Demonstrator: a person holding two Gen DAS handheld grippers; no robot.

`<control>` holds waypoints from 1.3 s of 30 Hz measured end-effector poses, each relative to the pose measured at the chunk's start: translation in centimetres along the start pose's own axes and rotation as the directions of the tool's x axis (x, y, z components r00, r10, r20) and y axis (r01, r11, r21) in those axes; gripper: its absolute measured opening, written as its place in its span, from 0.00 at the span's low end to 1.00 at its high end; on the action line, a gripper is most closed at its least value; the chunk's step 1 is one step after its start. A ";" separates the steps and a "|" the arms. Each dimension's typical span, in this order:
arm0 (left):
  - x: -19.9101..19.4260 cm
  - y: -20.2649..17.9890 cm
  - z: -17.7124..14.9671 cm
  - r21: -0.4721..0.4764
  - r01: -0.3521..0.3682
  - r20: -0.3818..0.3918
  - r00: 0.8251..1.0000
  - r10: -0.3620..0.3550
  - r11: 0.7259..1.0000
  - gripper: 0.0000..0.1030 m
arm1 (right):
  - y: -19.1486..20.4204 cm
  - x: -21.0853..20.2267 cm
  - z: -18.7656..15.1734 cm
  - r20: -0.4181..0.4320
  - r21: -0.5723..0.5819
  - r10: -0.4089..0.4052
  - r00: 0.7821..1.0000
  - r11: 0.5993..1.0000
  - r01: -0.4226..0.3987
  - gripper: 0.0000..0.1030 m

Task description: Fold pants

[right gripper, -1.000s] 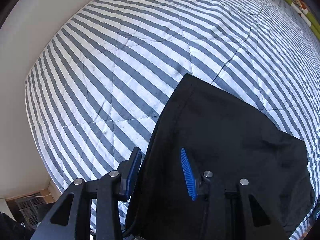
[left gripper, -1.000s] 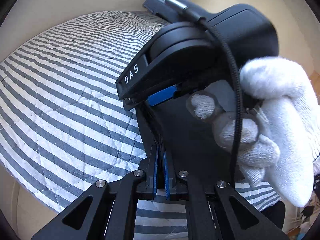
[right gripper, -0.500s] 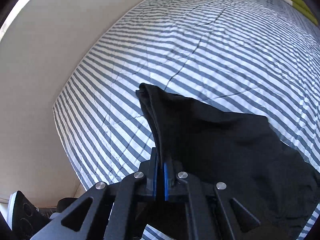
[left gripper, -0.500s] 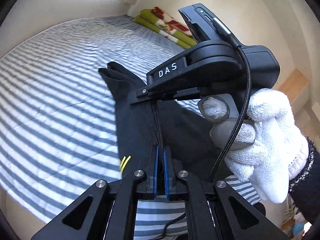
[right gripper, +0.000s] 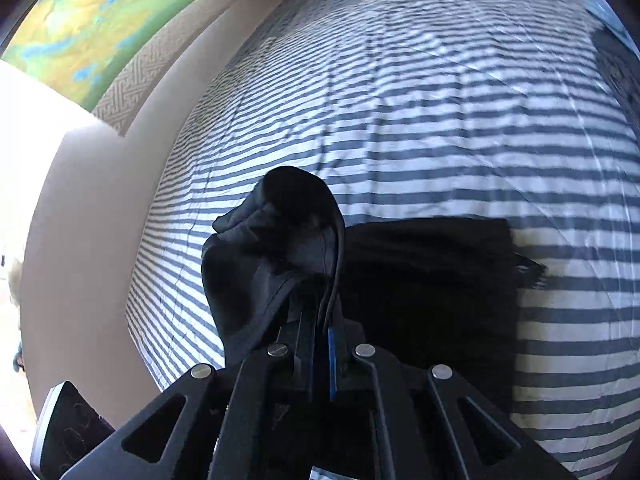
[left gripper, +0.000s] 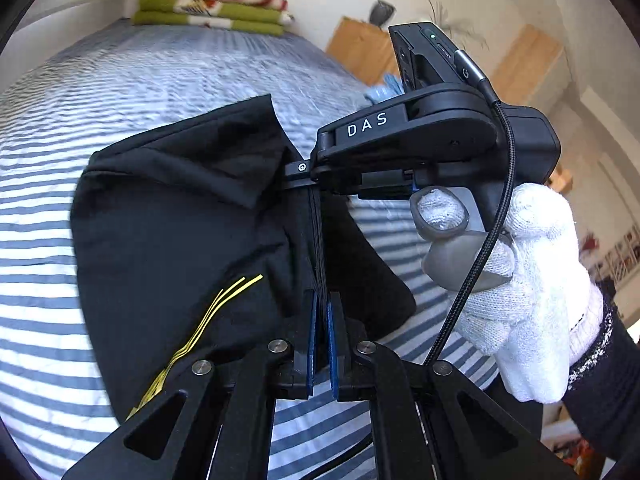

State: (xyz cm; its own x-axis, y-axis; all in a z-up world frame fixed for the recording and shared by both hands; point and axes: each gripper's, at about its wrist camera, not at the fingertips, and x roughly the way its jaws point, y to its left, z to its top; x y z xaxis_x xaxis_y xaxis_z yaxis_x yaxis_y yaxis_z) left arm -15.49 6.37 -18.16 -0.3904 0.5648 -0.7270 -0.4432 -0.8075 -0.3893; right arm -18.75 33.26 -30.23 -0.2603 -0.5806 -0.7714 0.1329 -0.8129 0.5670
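Note:
The black pants (left gripper: 172,240), with thin yellow stripes on one side, hang bunched above the striped bed. My left gripper (left gripper: 322,300) is shut on their ribbed edge. Just ahead in the left wrist view, my right gripper (left gripper: 308,180), held by a white-gloved hand (left gripper: 520,280), pinches the same edge, which runs taut between the two. In the right wrist view my right gripper (right gripper: 320,320) is shut on a fold of the pants (right gripper: 276,248). The rest of the cloth (right gripper: 432,280) lies flat on the bed beyond it.
The blue-and-white striped quilt (right gripper: 440,100) covers the bed on all sides. Folded green and red blankets (left gripper: 208,8) lie at its far end, with wooden furniture (left gripper: 360,52) beside them. A pale wall (right gripper: 92,220) borders the bed's left side.
The right gripper, open around the cloth a second ago, has shut on it. Both grippers have swung across the bed with the pants lifted, and the far end of the bed has come into view.

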 end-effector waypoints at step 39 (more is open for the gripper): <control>-1.2 4.0 -2.6 0.019 -0.275 -0.074 0.958 0.276 0.961 0.24 | 0.1 -2.5 -3.7 0.041 -0.249 0.089 0.995 0.966 -0.076 0.30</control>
State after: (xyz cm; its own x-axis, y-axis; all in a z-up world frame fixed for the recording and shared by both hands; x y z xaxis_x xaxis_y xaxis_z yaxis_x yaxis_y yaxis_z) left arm -14.71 2.03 -20.30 -0.4368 0.3063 -0.8458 -0.3344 -0.9281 -0.1634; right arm -14.54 34.43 -29.29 -0.2867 -0.6481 -0.7055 0.3861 -0.7521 0.5341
